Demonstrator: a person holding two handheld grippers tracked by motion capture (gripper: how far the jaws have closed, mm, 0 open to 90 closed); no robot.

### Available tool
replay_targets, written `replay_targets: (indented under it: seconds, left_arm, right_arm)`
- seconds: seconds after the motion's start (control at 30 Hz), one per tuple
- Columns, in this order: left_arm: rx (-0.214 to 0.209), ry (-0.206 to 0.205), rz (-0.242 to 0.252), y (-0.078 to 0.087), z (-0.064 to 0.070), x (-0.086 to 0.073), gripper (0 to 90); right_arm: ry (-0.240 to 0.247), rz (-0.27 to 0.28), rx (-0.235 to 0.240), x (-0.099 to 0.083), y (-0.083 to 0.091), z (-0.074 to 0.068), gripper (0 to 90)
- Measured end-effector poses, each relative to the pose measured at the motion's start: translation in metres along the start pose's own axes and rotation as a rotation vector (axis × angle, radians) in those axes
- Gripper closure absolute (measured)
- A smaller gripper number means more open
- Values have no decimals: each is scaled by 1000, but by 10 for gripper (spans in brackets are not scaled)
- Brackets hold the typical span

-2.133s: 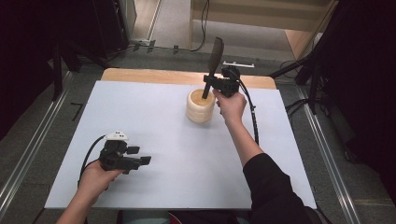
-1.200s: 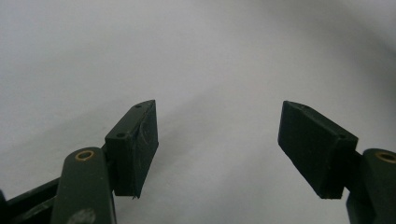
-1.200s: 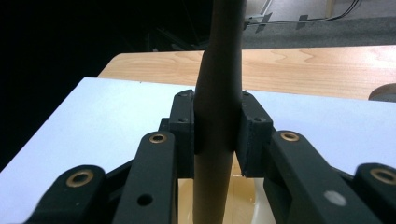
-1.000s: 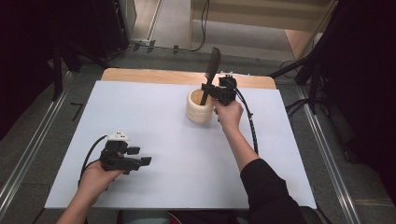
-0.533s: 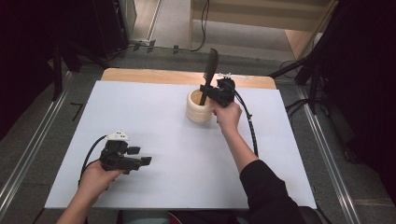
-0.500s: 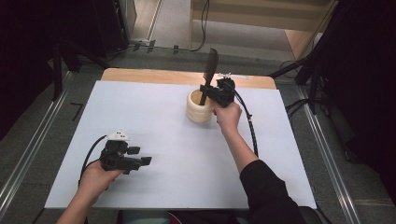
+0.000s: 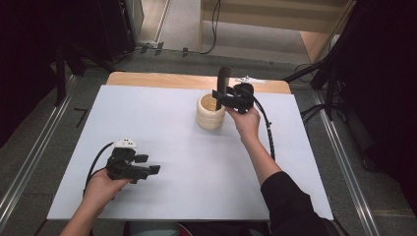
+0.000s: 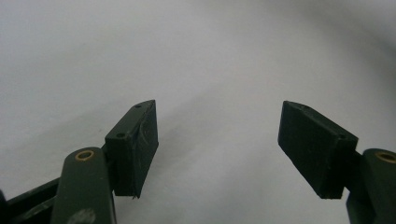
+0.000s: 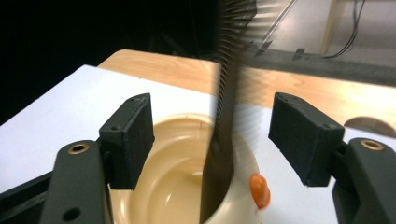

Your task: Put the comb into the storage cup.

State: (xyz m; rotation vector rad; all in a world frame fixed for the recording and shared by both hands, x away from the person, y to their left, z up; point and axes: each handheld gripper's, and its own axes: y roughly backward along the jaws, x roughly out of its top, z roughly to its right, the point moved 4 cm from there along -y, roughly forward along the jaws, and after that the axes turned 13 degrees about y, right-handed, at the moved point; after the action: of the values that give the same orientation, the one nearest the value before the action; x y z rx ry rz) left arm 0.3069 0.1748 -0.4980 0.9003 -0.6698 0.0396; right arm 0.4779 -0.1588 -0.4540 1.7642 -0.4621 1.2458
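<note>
A cream, round holder [image 7: 210,113] stands on the white table [image 7: 162,128] toward the far middle. A black long-handled utensil [image 7: 223,82] stands in it, its lower end inside the holder [image 9: 177,186]. In the right gripper view the utensil [image 9: 228,93] is motion-blurred and passes between the jaws without touching either. My right gripper [image 7: 220,96] hovers at the holder's right rim, open [image 9: 212,126]. My left gripper [image 7: 146,170] rests near the front left of the table, open [image 8: 217,126], with nothing between its jaws.
A small orange knob [image 9: 259,190] sticks out of the holder's outer wall. A wooden strip [image 7: 162,79] runs along the table's far edge. Metal rails [image 7: 344,162] flank the table on both sides. Cables lie on the floor beyond.
The right gripper's jaws have come apart and let go of the black utensil. The utensil has dropped lower into the holder. The left gripper has stayed put.
</note>
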Motion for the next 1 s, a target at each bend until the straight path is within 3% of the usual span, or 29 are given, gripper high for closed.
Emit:
replay_targets:
  seconds: [0.27,1.0]
  left_arm:
    - [0,2,2,0,0,1,296]
    - [-11,-7,0,-4,0,7,295]
  right_arm:
    - [-20,-27,26,-7,7,8,279]
    - [-8,-45,104,-18,28,2,267]
